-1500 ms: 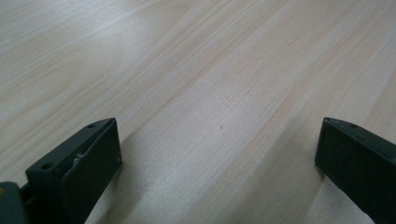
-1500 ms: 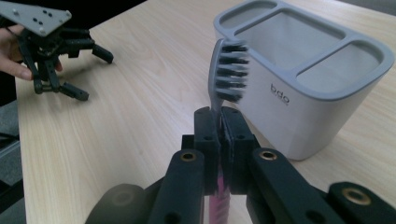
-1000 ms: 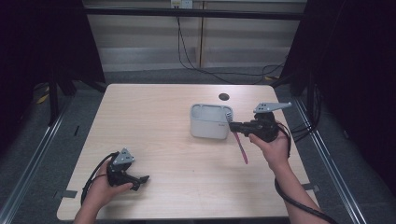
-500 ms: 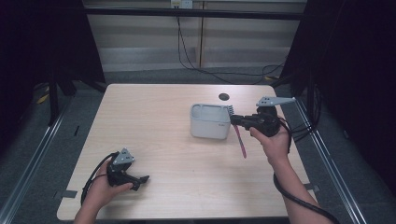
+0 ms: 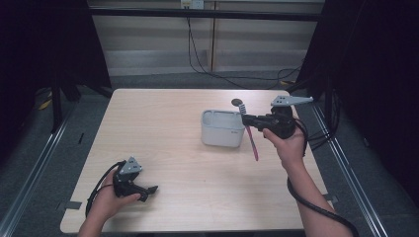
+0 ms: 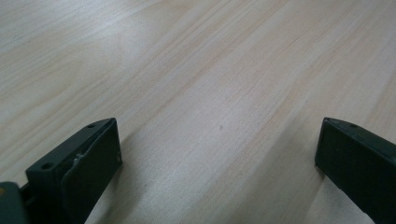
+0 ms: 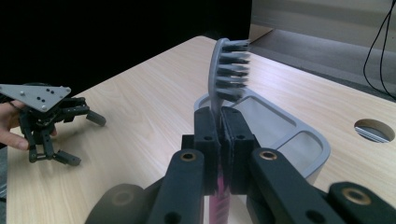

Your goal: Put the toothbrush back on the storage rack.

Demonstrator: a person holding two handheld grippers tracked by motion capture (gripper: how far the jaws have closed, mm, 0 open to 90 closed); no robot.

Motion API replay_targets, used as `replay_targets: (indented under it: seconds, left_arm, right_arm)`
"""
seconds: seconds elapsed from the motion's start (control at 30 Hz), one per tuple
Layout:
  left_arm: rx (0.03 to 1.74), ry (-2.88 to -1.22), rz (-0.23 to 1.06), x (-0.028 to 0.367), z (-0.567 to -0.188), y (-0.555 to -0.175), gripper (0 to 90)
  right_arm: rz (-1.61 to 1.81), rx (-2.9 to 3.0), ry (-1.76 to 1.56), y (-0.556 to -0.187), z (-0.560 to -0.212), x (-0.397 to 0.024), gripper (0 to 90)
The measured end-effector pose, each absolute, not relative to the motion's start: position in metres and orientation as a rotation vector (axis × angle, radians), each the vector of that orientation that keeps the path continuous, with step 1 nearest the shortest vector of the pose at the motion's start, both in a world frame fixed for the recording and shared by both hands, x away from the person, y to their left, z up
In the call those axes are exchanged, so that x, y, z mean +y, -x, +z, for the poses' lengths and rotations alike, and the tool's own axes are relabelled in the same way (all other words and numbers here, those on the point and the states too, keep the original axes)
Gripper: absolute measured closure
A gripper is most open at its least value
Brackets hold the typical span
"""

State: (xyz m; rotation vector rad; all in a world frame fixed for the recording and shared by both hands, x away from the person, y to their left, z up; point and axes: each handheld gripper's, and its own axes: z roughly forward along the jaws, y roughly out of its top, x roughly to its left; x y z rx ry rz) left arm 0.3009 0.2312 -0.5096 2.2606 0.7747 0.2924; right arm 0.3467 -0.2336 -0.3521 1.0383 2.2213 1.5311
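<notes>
The right gripper (image 5: 245,120), black with a grey three-cornered plate on top, is held above the right half of the pale wooden table (image 5: 163,128), its jaws pressed together on a toothbrush with a grey bristled head and pink handle (image 5: 248,132). In the right gripper view the toothbrush (image 7: 223,88) stands nearly upright between the clamped jaws, bristles facing right, the pink handle running down below the clamp. In the high view the brush hangs slanted, head up and away from the person, handle end lower and nearer, just beside the right end of a light grey rectangular plastic holder with open compartments (image 5: 221,129); whether the brush touches the holder cannot be told. The holder (image 7: 299,140) sits on the table directly behind the jaws. A round dark hole in the tabletop (image 5: 236,102) lies just beyond the holder. The left gripper (image 5: 150,189) rests low at the near left of the table, held in the left hand (image 5: 109,202), well apart from the holder, its jaws spread wide over bare wood with nothing between them.
</notes>
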Motion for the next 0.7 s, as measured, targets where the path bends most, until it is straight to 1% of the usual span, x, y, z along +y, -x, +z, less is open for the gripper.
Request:
replay_targets:
  seconds: [0.7]
  left_arm:
    - [0.775, -2.260, 0.292, 0.231, -0.510, -0.301, 0.0]
  right_arm:
    - [1.620, 2.112, -1.033, -0.359, -0.335, -0.234, 86.2]
